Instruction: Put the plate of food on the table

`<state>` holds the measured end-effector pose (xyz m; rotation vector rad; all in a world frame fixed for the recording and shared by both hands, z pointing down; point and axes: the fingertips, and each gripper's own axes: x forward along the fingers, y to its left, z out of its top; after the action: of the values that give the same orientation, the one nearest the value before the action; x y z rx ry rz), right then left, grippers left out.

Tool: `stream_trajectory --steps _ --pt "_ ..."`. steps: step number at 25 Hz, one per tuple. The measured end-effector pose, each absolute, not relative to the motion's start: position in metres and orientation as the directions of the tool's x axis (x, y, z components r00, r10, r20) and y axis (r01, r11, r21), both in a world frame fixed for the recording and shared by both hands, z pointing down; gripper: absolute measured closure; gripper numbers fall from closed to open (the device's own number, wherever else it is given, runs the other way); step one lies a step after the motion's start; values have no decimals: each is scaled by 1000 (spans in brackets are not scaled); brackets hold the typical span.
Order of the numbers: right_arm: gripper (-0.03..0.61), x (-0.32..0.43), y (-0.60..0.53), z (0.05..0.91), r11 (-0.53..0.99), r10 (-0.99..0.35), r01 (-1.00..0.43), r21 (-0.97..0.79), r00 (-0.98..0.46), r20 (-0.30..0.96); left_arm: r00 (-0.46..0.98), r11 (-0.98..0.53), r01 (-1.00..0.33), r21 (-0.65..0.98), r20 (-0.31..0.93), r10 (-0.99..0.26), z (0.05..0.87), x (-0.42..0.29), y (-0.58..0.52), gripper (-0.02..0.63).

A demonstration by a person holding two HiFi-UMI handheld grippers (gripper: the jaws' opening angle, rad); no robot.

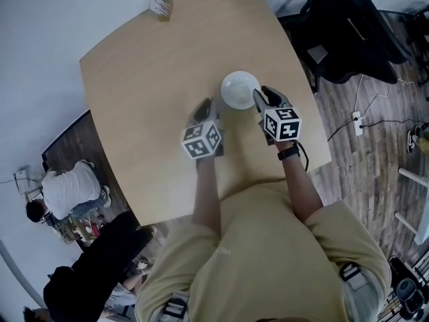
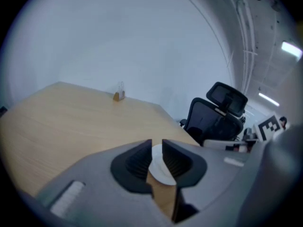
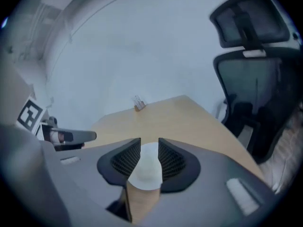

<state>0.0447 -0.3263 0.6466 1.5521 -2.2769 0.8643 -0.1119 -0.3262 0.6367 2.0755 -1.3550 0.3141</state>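
Note:
A white round plate (image 1: 239,89) rests on the light wooden table (image 1: 154,79), just ahead of me; I cannot make out any food on it. My right gripper (image 1: 263,94) is at the plate's right rim. In the right gripper view its jaws (image 3: 149,148) stand apart, with the plate (image 3: 146,169) showing in the gap and no pad pressing on it. My left gripper (image 1: 204,106) sits a little off the plate's left side. Its jaws (image 2: 157,148) are slightly apart, and the plate (image 2: 161,171) shows beyond the gap.
A small card holder (image 1: 160,6) stands at the table's far corner. A black office chair (image 1: 342,39) is by the table's right edge, with a power strip (image 1: 357,123) on the floor beyond. People (image 1: 67,190) sit low on the left.

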Motion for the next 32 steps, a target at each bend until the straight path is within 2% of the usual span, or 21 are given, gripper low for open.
stream_trajectory --steps 3,5,11,15,23,32 --pt "497 29 -323 603 353 -802 -921 -164 -388 454 413 -321 -907 273 430 -803 594 -121 -321 552" --pt "521 22 -318 576 363 -831 -922 -133 -385 402 398 -332 -915 231 375 -837 568 -129 -316 558" --pt "530 9 -291 534 323 -879 -945 -57 -321 351 364 -330 -930 162 269 -892 513 -157 -286 600" --pt "572 10 -274 498 272 -926 -962 -35 -272 262 366 -343 -930 135 235 -900 489 -165 -266 612" --pt "572 19 -229 442 212 -967 -976 40 -204 156 389 -386 -921 51 137 -911 439 -161 -226 612" --pt "572 17 -184 440 223 -963 -973 65 -209 168 415 -408 -909 86 108 -903 440 -144 -177 612"
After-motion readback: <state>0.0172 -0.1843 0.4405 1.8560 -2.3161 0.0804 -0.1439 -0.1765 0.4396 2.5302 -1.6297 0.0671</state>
